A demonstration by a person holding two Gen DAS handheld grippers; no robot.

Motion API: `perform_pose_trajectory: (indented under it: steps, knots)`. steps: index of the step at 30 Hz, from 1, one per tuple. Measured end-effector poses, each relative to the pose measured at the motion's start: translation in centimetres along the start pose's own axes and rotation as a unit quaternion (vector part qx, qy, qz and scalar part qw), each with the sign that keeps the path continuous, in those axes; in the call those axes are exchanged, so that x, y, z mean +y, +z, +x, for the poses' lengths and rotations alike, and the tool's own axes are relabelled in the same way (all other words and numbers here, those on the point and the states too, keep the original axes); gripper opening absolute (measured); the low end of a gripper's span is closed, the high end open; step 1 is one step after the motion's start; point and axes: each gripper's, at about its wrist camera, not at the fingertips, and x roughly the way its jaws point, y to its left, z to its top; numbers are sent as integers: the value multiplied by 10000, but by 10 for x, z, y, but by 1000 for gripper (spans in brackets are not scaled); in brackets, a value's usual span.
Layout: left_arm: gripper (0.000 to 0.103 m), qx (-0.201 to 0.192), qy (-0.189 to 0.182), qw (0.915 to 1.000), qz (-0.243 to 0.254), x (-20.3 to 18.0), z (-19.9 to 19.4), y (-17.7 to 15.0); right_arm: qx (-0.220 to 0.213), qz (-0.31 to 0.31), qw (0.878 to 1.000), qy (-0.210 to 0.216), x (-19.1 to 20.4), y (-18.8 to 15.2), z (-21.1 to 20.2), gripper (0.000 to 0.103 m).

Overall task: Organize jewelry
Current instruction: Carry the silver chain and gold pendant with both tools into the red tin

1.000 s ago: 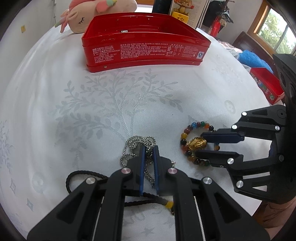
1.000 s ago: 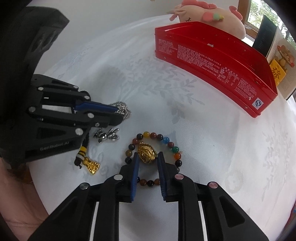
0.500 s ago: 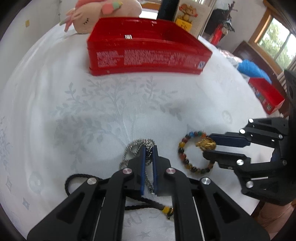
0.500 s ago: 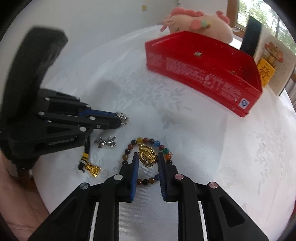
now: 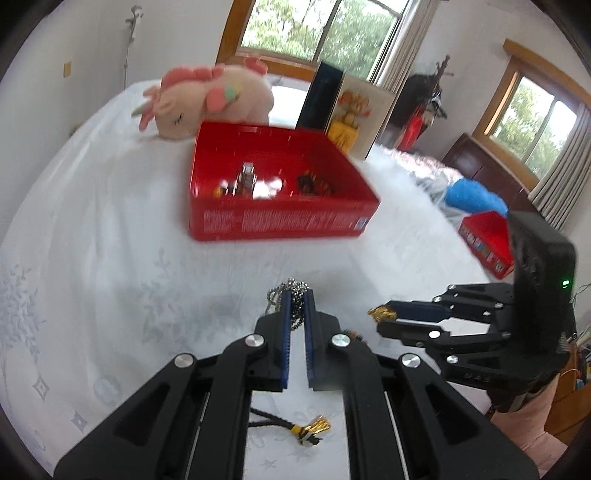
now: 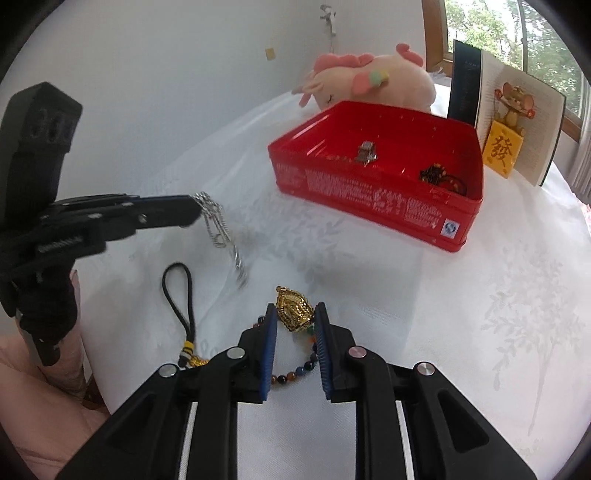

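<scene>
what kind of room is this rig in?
Most likely a home bedroom. The work surface is a white embroidered bedspread, a pink plush toy lies behind the red tin, and wood-framed windows with curtains look out on trees.

Small items inside the open red metal tin [image 5: 280, 221], ahead of the left tool [image 5: 297, 306], too blurred to ID. Multicoloured bead bracelet w/ gold charm [image 6: 293, 314] partly hidden behind right tool [image 6: 295, 319] fingers. Silver ball chain's [image 6: 218, 229] lower end motion-blurred.

Glossy red metal tin [image 6: 373, 199], shiny silver ball chain [image 6: 218, 225], matt white embossed cloth [image 6: 461, 325].
</scene>
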Motion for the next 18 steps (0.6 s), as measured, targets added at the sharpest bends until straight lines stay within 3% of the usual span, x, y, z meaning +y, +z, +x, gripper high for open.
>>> perform_pose_trajectory:
  steps: [10,18]
  knots:
    - [4,-426,-53,9990,117,-8,-25,40,-286,171,9994,46,-14,28,-25,20]
    - [4,-769,-44,9969,130,-11,-28,88,-642,210,9977,-44,-28,83,-38,20]
